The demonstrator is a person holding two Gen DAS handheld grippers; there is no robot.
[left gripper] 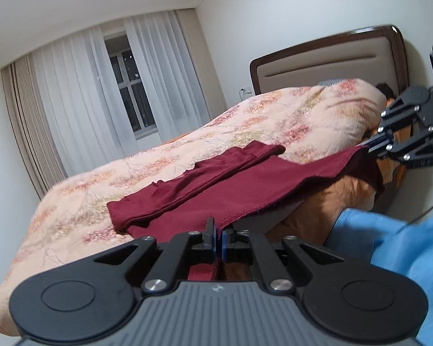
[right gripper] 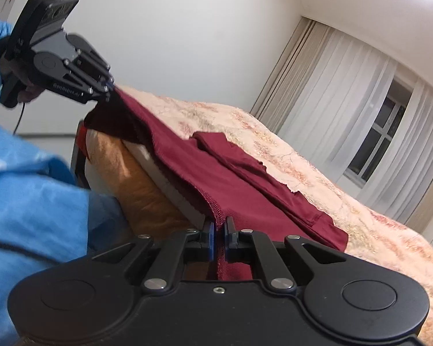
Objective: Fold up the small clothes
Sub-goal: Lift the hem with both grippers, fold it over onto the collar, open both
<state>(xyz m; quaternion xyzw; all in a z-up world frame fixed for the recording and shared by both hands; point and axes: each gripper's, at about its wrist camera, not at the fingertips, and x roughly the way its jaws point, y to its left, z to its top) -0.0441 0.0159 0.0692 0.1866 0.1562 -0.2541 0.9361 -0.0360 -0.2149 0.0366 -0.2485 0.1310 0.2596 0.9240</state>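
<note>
A dark red garment (left gripper: 216, 184) lies spread along the near edge of the bed, with one part folded over on top (left gripper: 225, 161). My left gripper (left gripper: 218, 238) is shut on one corner of its hem. My right gripper (left gripper: 371, 144) is shut on the other corner, further along the bed edge. In the right wrist view the right gripper (right gripper: 219, 230) pinches the stitched hem of the garment (right gripper: 231, 184), and the left gripper (right gripper: 109, 86) holds the far corner. The hem between them is lifted slightly off the bed edge.
The bed has a floral peach quilt (left gripper: 158, 161) and an orange sheet (left gripper: 326, 201) at its side. A padded headboard (left gripper: 326, 60) stands at the far end. My blue sleeve (left gripper: 404, 253) is at the right. Curtains and a window (left gripper: 130, 86) are behind.
</note>
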